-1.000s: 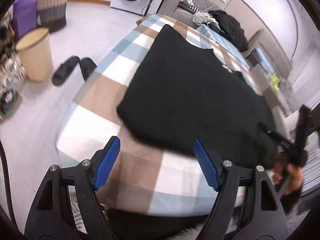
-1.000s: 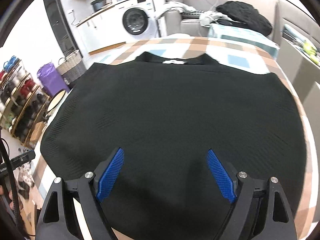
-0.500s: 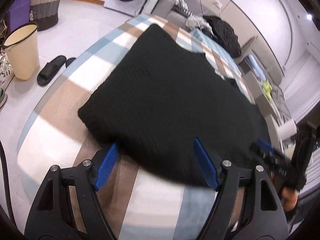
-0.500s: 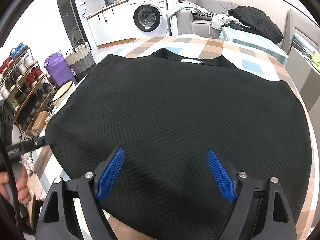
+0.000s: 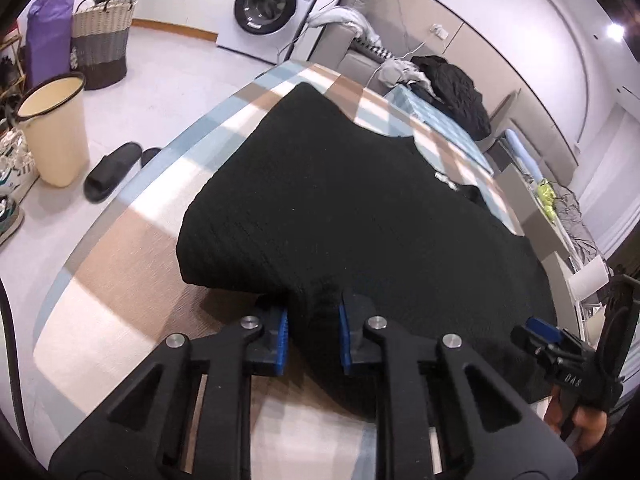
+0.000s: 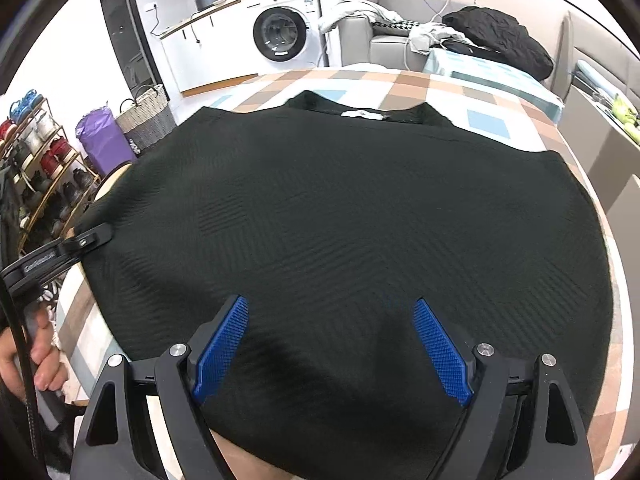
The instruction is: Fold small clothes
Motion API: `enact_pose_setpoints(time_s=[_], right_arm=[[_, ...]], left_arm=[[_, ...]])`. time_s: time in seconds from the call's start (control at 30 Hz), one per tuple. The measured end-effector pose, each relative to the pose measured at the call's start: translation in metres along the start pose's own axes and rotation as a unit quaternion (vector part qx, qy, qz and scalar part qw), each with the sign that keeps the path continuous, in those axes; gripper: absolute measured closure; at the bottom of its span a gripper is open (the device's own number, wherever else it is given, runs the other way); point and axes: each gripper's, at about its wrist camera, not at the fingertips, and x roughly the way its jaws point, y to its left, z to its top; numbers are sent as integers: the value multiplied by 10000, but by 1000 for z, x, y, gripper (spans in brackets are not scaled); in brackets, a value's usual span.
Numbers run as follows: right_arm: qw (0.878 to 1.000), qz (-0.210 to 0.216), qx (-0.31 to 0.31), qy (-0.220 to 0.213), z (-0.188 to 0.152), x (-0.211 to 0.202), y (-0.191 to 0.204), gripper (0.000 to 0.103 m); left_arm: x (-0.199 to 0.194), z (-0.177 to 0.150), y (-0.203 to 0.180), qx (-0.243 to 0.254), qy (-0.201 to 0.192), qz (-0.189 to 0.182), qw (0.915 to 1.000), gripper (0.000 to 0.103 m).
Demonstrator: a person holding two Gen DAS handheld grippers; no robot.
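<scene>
Black textured knit top [image 6: 340, 216] spread flat on checked brown, white and blue cloth-covered table [image 5: 132, 264], white neck label [image 6: 362, 114] at far edge

Left gripper [image 5: 313, 334]: blue pads just closed in, now clenched on bunched fold of near hem, fabric pinched between them

Right gripper [image 6: 327, 346]: blue pads [image 6: 220, 346] spread wide above garment's near edge, grasping nothing

Beyond table: white front-loading washing machine [image 6: 282, 32], woven basket [image 5: 102, 46], cream plastic bin [image 5: 56, 130], black slippers [image 5: 114, 170] on floor
</scene>
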Motion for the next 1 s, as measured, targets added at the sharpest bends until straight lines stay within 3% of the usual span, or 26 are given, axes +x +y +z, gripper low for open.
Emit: enact_pose_setpoints(time_s=[0.17, 0.33, 0.43, 0.57, 0.67, 0.77, 0.87, 0.93, 1.0], right_arm=[[9999, -55, 123, 70, -3, 5, -9, 16], [9998, -49, 176, 23, -4, 2, -13, 16], [9996, -79, 279, -38, -7, -2, -19, 16], [9984, -211, 516, -96, -14, -9, -32, 16], [9968, -390, 684, -161, -21, -21, -44, 16], [9940, -595, 893, -234, -27, -32, -59, 16], [9904, -752, 1133, -248, -34, -39, -76, 16], [9893, -785, 1210, -221, -38, -43, -83, 16], [9889, -776, 1249, -225, -40, -46, -89, 16]], left_arm=[[-8, 1, -2, 238, -65, 165, 9996, 87], [-16, 19, -48, 1125, -483, 354, 9918, 88], [-18, 31, -91, 1799, -718, 150, 9809, 89], [-22, 36, -159, 2751, -886, -482, 9561, 89], [-17, 24, -206, 3256, -704, -1117, 9362, 89], [5, -1, -239, 3568, -47, -1808, 9165, 87], [31, -24, -248, 3742, 764, -2073, 9007, 66], [37, -34, -245, 3843, 878, -1975, 8975, 65], [33, -36, -238, 3854, 845, -1813, 9008, 52]])
